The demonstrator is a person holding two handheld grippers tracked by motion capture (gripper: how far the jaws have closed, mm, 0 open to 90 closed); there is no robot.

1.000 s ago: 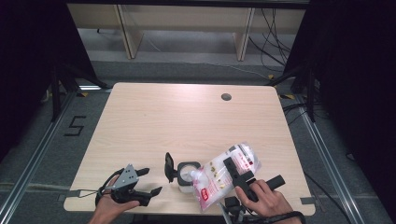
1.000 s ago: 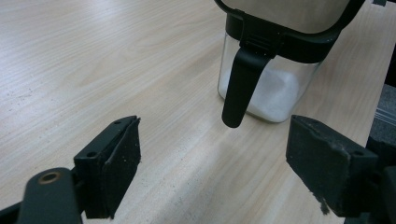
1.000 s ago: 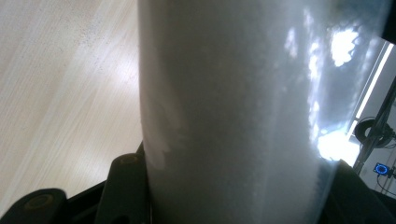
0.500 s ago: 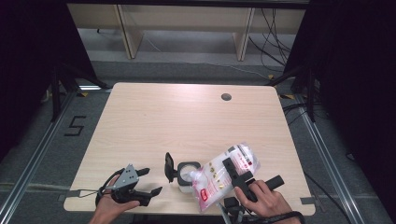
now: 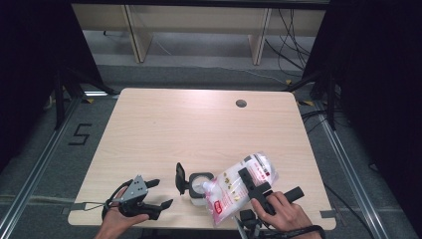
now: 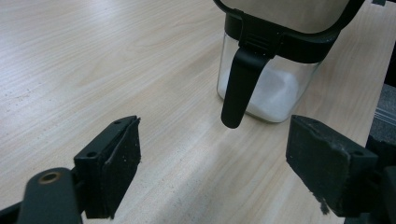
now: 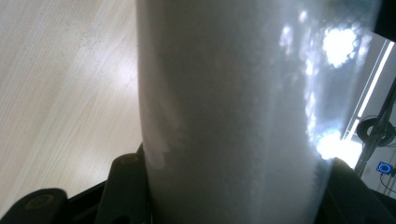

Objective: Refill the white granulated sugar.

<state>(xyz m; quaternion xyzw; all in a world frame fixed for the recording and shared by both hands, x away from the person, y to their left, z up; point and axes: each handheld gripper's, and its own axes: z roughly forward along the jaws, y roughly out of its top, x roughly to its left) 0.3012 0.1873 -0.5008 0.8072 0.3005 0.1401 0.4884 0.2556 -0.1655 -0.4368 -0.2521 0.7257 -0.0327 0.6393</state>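
A clear glass jar [image 5: 200, 190] with a black rim stands near the table's front edge, its black lid [image 5: 179, 178] flipped up on the left side. White powder lies in the jar's bottom [image 6: 268, 95], and a black latch [image 6: 239, 88] hangs down its front. My right gripper [image 5: 247, 180] is shut on a clear bag of white powder [image 5: 234, 191] with a red label. The bag is tilted, its lower end at the jar's mouth. The bag [image 7: 233, 116] stands between the jaws in the right gripper view. My left gripper [image 5: 160, 193] rests open left of the jar, nothing between its pads [image 6: 116, 168].
The light wooden table [image 5: 199, 129] has a round cable hole [image 5: 241, 103] at the back right. Dark curtains flank the table, and a shelf frame [image 5: 199, 25] stands beyond it. Metal floor rails [image 5: 348, 164] run along both sides.
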